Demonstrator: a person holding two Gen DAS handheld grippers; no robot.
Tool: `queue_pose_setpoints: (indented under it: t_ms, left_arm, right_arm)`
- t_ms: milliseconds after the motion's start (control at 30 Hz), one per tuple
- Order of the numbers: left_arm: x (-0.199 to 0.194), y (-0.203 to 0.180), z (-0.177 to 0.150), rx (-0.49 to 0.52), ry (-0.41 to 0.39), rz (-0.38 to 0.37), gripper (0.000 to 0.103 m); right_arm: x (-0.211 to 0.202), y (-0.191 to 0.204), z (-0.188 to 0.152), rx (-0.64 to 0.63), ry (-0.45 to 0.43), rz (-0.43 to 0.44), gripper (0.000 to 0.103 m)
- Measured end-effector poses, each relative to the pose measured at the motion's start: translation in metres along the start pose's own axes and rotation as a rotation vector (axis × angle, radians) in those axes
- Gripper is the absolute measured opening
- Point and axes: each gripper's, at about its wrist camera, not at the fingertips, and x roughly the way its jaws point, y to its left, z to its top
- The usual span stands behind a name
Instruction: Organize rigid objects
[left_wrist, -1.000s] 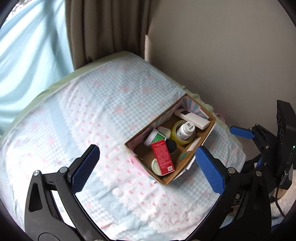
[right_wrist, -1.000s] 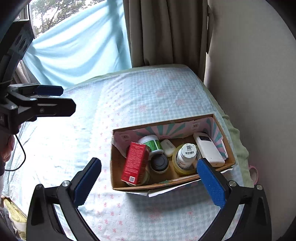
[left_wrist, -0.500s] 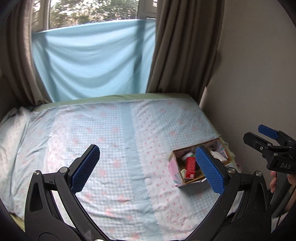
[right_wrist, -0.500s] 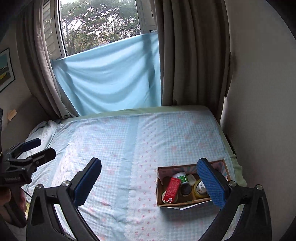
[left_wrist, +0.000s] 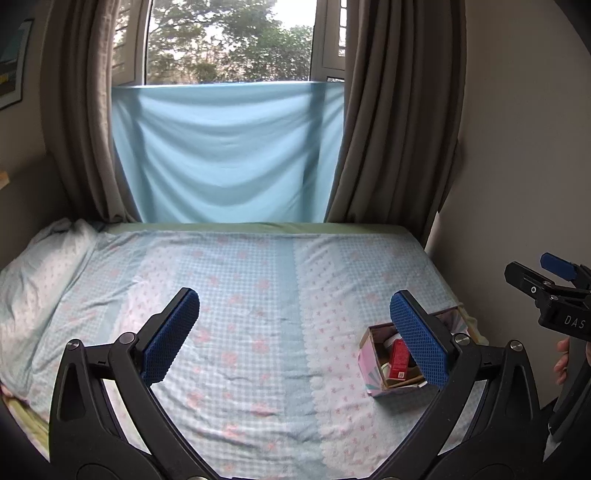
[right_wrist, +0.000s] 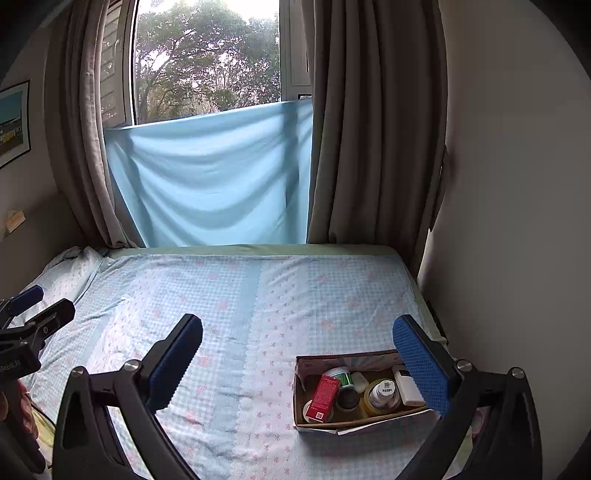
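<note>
A cardboard box (right_wrist: 362, 419) sits on the bed at the near right, beside the wall. It holds a red carton (right_wrist: 323, 398), a green-labelled jar (right_wrist: 341, 376), a dark jar (right_wrist: 348, 398), a white bottle inside a yellow tape roll (right_wrist: 382, 394) and a white remote (right_wrist: 406, 384). The box (left_wrist: 373, 376) and red carton (left_wrist: 399, 360) also show in the left wrist view, partly behind my finger. My left gripper (left_wrist: 293, 341) is open and empty, high above the bed. My right gripper (right_wrist: 297, 363) is open and empty, held back from the box.
The bed (left_wrist: 258, 295) has a blue and pink checked sheet, with a pillow (left_wrist: 33, 280) at the left. A light blue cloth (right_wrist: 210, 177) hangs over the window between brown curtains (right_wrist: 373, 129). A wall (right_wrist: 517, 221) runs along the bed's right side.
Both grippers have pulled back and up from right over the box, so the whole bed and the window are in view. Both stay open and empty.
</note>
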Motion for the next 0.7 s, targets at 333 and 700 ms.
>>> queue_pose_setpoints:
  t_ms: [333, 700]
  left_arm:
    - [-0.005, -0.010, -0.001, 0.015, -0.015, 0.012, 0.103]
    - [-0.006, -0.015, 0.000, 0.024, -0.023, 0.026, 0.103]
  right_arm:
    - [-0.005, -0.002, -0.001, 0.005, -0.005, -0.012, 0.103]
    - [-0.003, -0.003, -0.001, 0.004, -0.007, -0.020, 0.103]
